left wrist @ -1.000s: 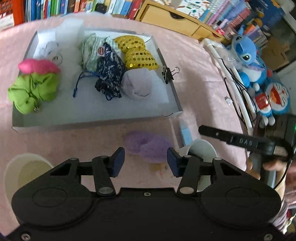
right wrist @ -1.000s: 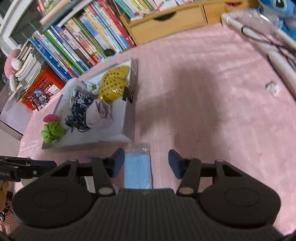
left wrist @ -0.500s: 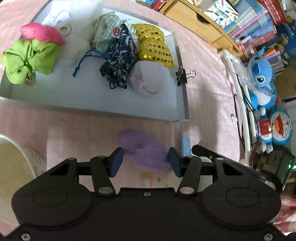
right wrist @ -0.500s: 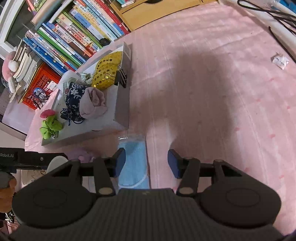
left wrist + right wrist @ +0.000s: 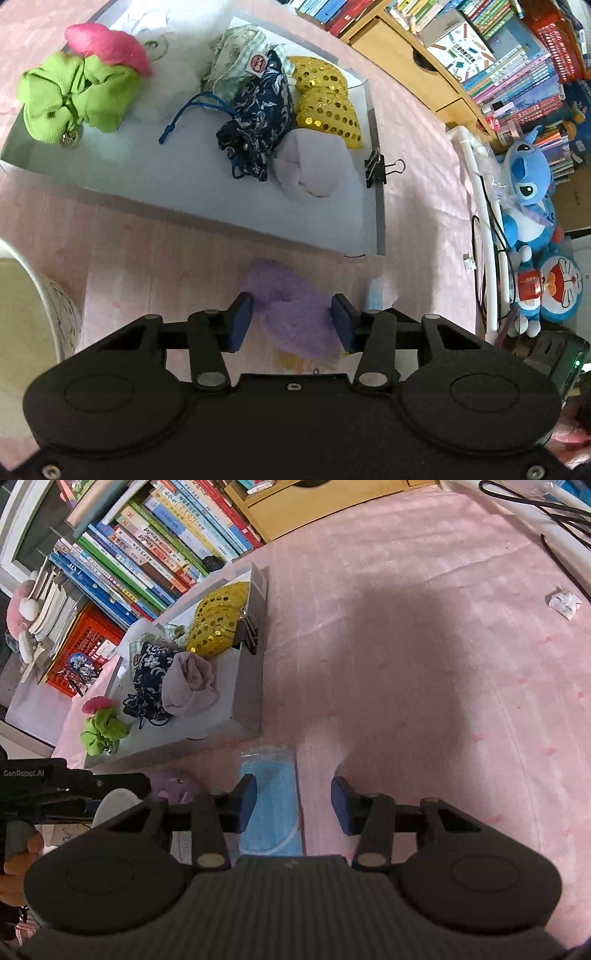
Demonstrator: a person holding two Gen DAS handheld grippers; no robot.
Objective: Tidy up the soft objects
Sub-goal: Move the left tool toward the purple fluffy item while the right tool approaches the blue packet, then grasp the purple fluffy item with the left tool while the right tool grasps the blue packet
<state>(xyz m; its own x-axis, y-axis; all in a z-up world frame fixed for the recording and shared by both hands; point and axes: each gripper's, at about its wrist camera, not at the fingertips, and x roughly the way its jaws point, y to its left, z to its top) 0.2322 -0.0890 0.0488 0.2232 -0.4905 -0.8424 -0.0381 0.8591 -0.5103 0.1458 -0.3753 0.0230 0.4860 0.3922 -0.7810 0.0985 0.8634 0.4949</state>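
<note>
A fluffy purple soft item (image 5: 291,310) lies on the pink cloth just in front of the grey tray (image 5: 192,206). My left gripper (image 5: 291,323) is open, its pads on either side of the purple item. The tray holds a green scrunchie (image 5: 74,99), a pink pouch (image 5: 107,46), a navy floral drawstring bag (image 5: 255,125), gold sequin pieces (image 5: 325,107) and a lilac cloth (image 5: 310,166). My right gripper (image 5: 293,801) is open above a bagged blue face mask (image 5: 271,805), whose right edge lies between the pads.
A white cup (image 5: 33,306) stands at the left. A black binder clip (image 5: 380,166) grips the tray's right wall. Stuffed toys (image 5: 532,206), a white tube with cables and book shelves line the far side. A crumpled white scrap (image 5: 563,602) lies far right.
My left gripper has moved forward and down until the purple item sits between its pads. My right gripper has come lower over the blue mask. Both stay open.
</note>
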